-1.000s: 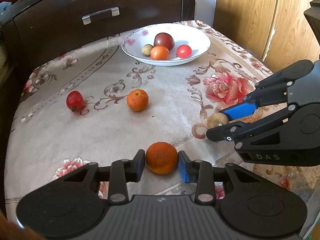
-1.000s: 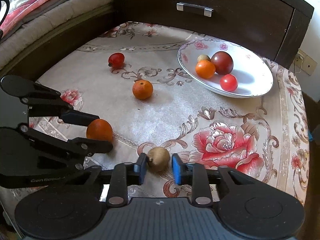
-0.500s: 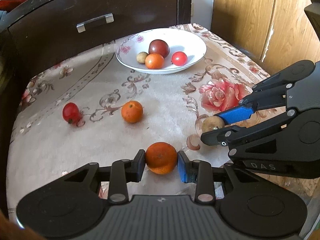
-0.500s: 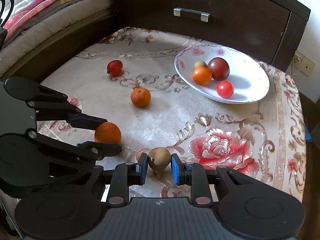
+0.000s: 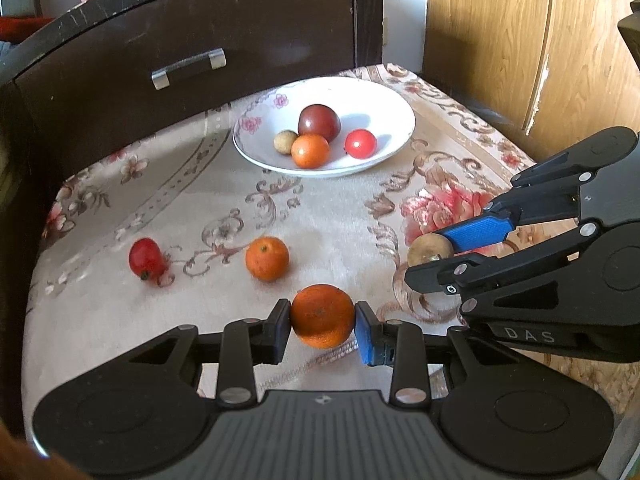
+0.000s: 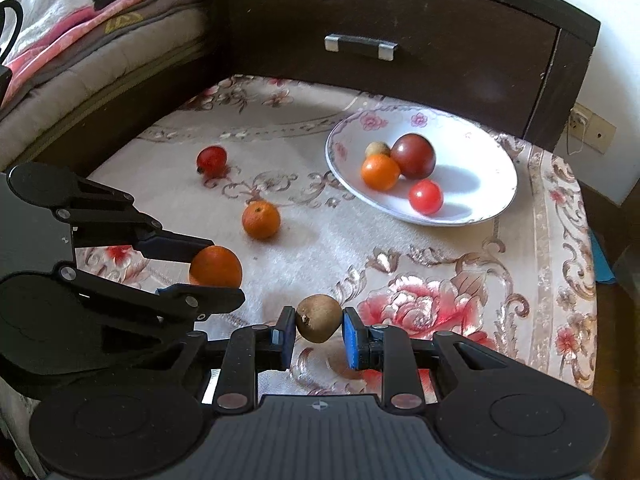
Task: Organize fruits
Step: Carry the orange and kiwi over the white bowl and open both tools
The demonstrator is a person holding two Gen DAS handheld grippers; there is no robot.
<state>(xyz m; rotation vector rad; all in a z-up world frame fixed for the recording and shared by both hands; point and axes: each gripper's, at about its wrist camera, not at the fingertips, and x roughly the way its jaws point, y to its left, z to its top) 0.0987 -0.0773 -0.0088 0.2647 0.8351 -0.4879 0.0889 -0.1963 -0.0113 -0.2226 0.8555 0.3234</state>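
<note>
My left gripper (image 5: pixel 322 326) is shut on an orange (image 5: pixel 322 315), held above the flowered tablecloth; the same orange (image 6: pixel 216 267) shows in the right wrist view. My right gripper (image 6: pixel 319 330) is shut on a brown kiwi (image 6: pixel 319 318), also seen to the right in the left wrist view as the kiwi (image 5: pixel 428 247). A white bowl (image 5: pixel 394 104) at the back holds a dark plum, a small orange, a red tomato and a small tan fruit. On the cloth lie a second orange (image 5: pixel 267 259) and a red fruit (image 5: pixel 145 258).
A dark wooden cabinet (image 5: pixel 192 36) with a metal drawer handle (image 5: pixel 189 68) stands right behind the table. Wooden panels (image 5: pixel 520 32) rise at the right. A bed with blankets (image 6: pixel 60 48) lies beyond the table's left edge in the right wrist view.
Both grippers have risen from the cloth with their fruits, the orange and the kiwi now held higher. The two loose fruits and the bowl have not moved.
</note>
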